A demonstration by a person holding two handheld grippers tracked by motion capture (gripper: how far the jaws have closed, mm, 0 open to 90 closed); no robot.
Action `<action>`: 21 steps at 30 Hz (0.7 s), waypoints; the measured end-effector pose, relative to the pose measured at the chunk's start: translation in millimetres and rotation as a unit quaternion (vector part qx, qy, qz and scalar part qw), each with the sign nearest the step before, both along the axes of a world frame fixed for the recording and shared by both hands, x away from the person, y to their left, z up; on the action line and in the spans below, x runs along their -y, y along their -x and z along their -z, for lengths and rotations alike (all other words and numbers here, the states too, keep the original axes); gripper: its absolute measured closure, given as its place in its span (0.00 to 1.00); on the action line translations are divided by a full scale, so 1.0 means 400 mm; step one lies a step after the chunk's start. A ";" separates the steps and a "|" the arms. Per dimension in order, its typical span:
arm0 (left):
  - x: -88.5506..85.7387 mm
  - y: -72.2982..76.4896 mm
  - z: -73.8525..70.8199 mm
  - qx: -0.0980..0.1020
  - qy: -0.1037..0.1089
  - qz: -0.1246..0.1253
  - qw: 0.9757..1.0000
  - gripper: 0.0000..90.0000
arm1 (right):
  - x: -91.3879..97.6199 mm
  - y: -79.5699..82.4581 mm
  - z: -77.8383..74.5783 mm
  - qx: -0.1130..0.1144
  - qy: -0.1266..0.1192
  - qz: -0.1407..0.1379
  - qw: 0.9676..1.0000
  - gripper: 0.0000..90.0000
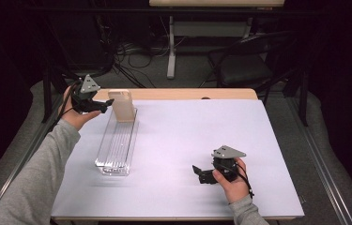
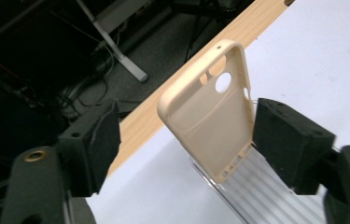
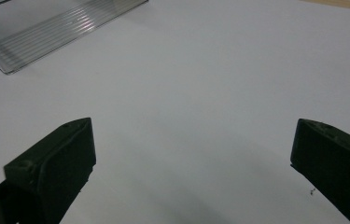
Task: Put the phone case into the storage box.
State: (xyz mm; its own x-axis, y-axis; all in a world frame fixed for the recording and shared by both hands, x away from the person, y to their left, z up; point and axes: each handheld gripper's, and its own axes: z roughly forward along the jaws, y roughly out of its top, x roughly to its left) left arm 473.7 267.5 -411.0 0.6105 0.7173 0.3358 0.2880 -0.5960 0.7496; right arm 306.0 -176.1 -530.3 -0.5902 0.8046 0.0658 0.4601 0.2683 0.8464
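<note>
Now the left gripper (image 2: 186, 140) stands wide around the beige phone case (image 2: 210, 116), neither pad pressing it, so it is best drawn straight back without brushing the case, which stands upright at the far end of the clear ribbed tray (image 1: 116, 147). The case is soft-looking, hollow, with camera cutouts near its top. The right gripper (image 3: 191, 158) rests open over bare white table (image 1: 202, 136), holding nothing

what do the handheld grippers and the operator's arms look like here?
Both are black two-jaw units with blocky, wedge-shaped jaws. The left gripper and the right gripper each carry a grey three-cornered plate with small holes on top and trail a black cable. Brass-coloured inserts sit in the left one's jaw arms. The person wears grey long sleeves.
</note>
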 end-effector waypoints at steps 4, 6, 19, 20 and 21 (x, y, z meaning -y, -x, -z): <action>-0.004 0.003 0.000 -0.006 0.008 -0.004 1.000 0.22 | 0.000 0.001 -0.001 0.001 0.000 -0.002 1.000 0.00; -0.007 0.004 0.000 -0.007 0.021 -0.006 1.000 0.21 | 0.001 0.000 -0.001 0.003 0.000 -0.001 1.000 0.00; -0.026 0.014 0.004 -0.050 0.096 -0.003 0.994 0.17 | -0.003 0.000 0.000 0.002 0.001 -0.002 1.000 0.00; -0.027 0.015 0.006 -0.054 0.099 -0.003 0.994 0.16 | -0.003 0.000 0.000 0.002 0.001 -0.002 1.000 0.00; -0.028 0.015 0.006 -0.058 0.100 -0.004 0.993 0.16 | -0.003 0.000 -0.001 0.002 0.000 -0.001 1.000 0.00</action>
